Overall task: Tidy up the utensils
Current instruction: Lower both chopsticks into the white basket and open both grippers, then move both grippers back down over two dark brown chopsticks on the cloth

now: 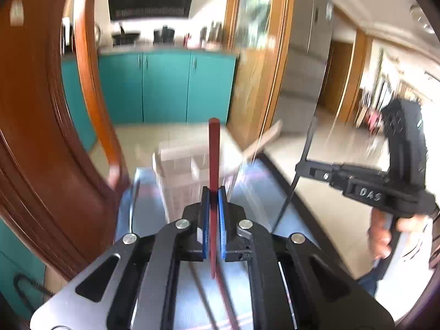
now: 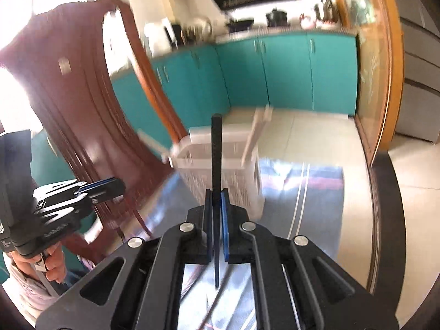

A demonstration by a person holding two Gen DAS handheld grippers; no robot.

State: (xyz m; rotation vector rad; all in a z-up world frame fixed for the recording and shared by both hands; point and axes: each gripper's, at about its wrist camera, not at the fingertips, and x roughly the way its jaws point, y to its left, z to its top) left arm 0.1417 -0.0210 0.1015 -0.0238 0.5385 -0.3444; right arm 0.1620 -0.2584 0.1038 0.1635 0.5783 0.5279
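Left gripper (image 1: pixel 214 192): clamped tight on a red chopstick (image 1: pixel 213 148), blue pads (image 1: pixel 222 214) pressed flat against both its sides. Held near mid-length, probably so neither end swung: square butt well beyond the jaws, tapered tip trailing back between the finger arms.

Right gripper (image 2: pixel 216 195): likewise closed hard on a dark chopstick (image 2: pixel 216 148), thick end ahead of the jaws, thin point behind and below them. Gripped upright in the view, likely to line the stick up for dropping end-first into a slot. Also seen from the left wrist view, off to the right of those jaws, with a hand (image 1: pixel 385 233) wrapped round its grip.

Ahead of and below both sets of jaws: a white slotted utensil holder (image 2: pixel 220 165), standing on a reflective glass tabletop (image 2: pixel 302 192). Divided into compartments; which one each stick was meant for, impossible to tell. Two pale sticks (image 2: pixel 254 134) already leaning out of it, blurred, so presumably the sorting well begun but not finished. Neither held chopstick yet over the rim; both apart from the holder.

Judged next: carrying each stick forward over the holder, tilting it tip-down, then easing the pads apart. Risk: a smooth thin stick slipping or pivoting between the pads, or striking the leaning pale sticks on the way in.

To the left of the jaws, a dark wooden chair back (image 1: pixel 41 137), close enough to warrant care.
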